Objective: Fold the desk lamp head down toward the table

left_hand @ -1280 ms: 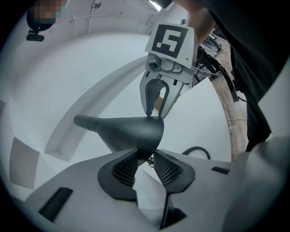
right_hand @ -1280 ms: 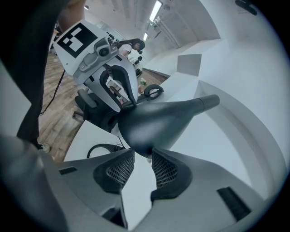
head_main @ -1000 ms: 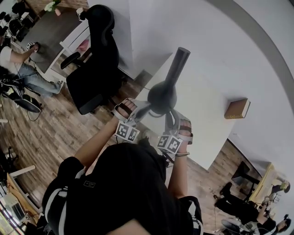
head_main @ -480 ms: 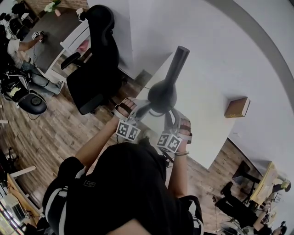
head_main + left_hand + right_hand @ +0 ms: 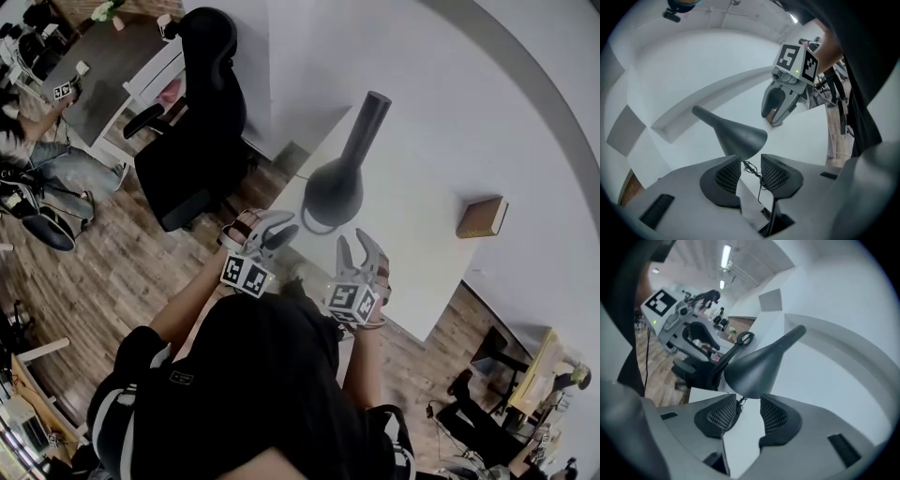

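Observation:
The dark desk lamp stands on the white table, its cone-shaped head tilted down and its neck running away from me. My left gripper hangs just short of the head on its left, and my right gripper just short on its right. Both have just been opening and nothing is between their jaws. In the left gripper view the pads frame only the lamp's cord. The right gripper view shows the head beyond the open pads.
A brown book lies on the table at the right. A black office chair stands at the table's left end. A seated person is far off at the left, on the wooden floor.
Both grippers have let go of the lamp head and drawn back toward me, jaws wider. The lamp head stays low over the table.

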The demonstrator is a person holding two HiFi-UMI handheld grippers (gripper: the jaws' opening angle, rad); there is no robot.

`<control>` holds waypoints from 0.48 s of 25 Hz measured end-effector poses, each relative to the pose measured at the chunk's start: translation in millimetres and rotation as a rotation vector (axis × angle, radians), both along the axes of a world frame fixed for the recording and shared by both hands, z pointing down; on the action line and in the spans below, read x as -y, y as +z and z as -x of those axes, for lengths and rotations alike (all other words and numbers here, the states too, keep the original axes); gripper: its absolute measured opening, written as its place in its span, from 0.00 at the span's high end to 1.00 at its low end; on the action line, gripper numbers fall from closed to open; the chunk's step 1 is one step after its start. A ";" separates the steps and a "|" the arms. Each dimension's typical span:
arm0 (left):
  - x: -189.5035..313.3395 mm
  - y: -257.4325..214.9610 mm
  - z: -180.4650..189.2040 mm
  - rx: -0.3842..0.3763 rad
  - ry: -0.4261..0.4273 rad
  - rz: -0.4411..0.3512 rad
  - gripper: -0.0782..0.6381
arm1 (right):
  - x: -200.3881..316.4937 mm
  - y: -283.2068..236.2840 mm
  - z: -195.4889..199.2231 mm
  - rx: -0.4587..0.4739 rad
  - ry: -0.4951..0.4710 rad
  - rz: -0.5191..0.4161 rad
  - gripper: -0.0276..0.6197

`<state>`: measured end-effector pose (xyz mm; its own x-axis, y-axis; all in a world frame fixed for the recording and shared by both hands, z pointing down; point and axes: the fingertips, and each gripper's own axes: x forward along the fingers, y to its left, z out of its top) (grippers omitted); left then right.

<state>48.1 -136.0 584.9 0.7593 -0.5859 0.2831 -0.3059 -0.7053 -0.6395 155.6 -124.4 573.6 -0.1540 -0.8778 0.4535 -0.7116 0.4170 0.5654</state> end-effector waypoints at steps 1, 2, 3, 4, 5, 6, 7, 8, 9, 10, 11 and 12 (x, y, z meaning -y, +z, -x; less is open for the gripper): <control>-0.4 -11.6 3.6 -0.046 -0.020 0.010 0.71 | -2.6 -9.5 1.2 0.074 0.016 -0.004 0.69; -0.2 -26.4 6.7 -0.104 -0.043 0.012 0.76 | -4.6 -19.9 2.7 0.147 0.032 -0.010 0.71; 0.4 -43.2 9.4 -0.171 -0.066 0.013 0.79 | -5.7 -30.9 4.8 0.216 0.046 -0.021 0.73; 1.0 -60.5 11.9 -0.242 -0.086 0.020 0.81 | -6.1 -42.3 7.3 0.284 0.059 -0.036 0.73; 1.3 -77.2 14.0 -0.311 -0.098 0.035 0.83 | -6.1 -53.8 9.4 0.353 0.073 -0.055 0.75; 1.2 -93.2 15.5 -0.377 -0.099 0.062 0.83 | -6.0 -64.8 10.6 0.423 0.091 -0.075 0.78; 0.6 -108.6 16.1 -0.435 -0.086 0.098 0.84 | -5.8 -75.1 11.1 0.490 0.109 -0.095 0.81; -0.2 -123.2 16.3 -0.490 -0.064 0.144 0.84 | -5.5 -84.5 11.1 0.548 0.127 -0.114 0.83; -0.8 -136.5 17.0 -0.550 -0.044 0.196 0.84 | -5.3 -92.9 10.9 0.591 0.140 -0.132 0.86; -0.7 -148.6 19.1 -0.623 -0.043 0.249 0.84 | -5.7 -100.6 11.2 0.618 0.150 -0.149 0.87; -0.2 -159.7 22.9 -0.697 -0.064 0.293 0.85 | -7.2 -107.9 12.0 0.635 0.157 -0.165 0.89; 0.2 -169.4 28.2 -0.754 -0.098 0.318 0.85 | -9.5 -114.9 13.1 0.651 0.164 -0.181 0.91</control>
<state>19.9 -136.2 415.4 0.7613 -0.6375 -0.1185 -0.6430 -0.7658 -0.0116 142.5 -114.9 458.8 -0.2042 -0.9661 0.1582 -0.9753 0.2147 0.0522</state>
